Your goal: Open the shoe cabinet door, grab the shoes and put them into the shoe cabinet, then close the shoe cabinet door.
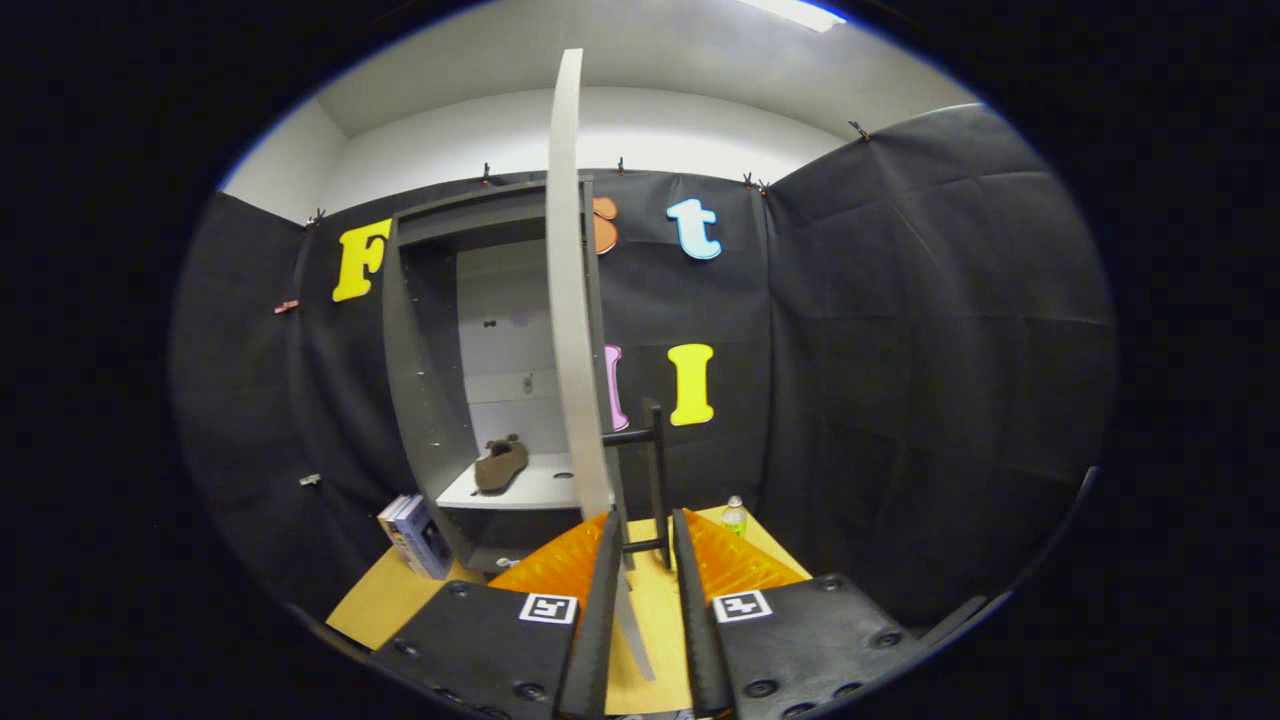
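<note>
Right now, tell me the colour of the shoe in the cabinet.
Brown; the shoe shows best in the gripper view, on the cabinet shelf.

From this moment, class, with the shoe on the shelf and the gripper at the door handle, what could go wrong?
1. The gripper has its fingers either side of the bar handle; whether they press on it is unclear, so it may slip out as the door swings.
2. The shoe sits near the front of the shelf, so the closing door might catch it.
</note>
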Available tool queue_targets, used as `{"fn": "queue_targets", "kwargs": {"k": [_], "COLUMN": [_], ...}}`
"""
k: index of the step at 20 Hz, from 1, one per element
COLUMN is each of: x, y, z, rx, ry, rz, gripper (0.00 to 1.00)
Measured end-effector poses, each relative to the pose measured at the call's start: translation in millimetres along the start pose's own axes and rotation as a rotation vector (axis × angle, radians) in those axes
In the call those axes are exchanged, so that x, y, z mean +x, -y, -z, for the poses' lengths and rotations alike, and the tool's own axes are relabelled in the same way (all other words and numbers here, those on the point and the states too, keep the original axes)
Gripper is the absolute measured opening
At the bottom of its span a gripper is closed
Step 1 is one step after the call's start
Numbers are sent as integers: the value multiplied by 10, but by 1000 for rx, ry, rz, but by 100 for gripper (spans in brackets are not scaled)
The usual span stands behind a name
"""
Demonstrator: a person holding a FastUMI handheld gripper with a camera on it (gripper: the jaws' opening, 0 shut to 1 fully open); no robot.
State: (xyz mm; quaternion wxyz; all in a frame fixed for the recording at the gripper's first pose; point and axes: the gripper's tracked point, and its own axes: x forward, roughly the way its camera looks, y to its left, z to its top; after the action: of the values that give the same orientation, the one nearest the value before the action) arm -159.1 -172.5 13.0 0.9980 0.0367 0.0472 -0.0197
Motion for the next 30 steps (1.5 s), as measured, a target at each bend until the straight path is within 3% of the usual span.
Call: {"fn": "queue_targets", "kwargs": {"k": [1,3,5,8,13,18,24,28,30], "x": [-98,-220,-234,-162,88,452,883,1193,1427], "y": [-85,-340,-615,-1051,-1483,-1639,-1697,-1624,-1593], "z": [83,248,473,1091,2404,3628,4758,5169,5303], "rx": [-6,-25,-51,-62,-41,-33,-43,9,14], "ry": [-20,-61,-103,-223,-476,-659,-746,-752,-721], "rz": [-11,-62,-103,-187,-232,-206,-171,-108,-63], "gripper": [41,43,70,99,100,99,99,99,91]}}
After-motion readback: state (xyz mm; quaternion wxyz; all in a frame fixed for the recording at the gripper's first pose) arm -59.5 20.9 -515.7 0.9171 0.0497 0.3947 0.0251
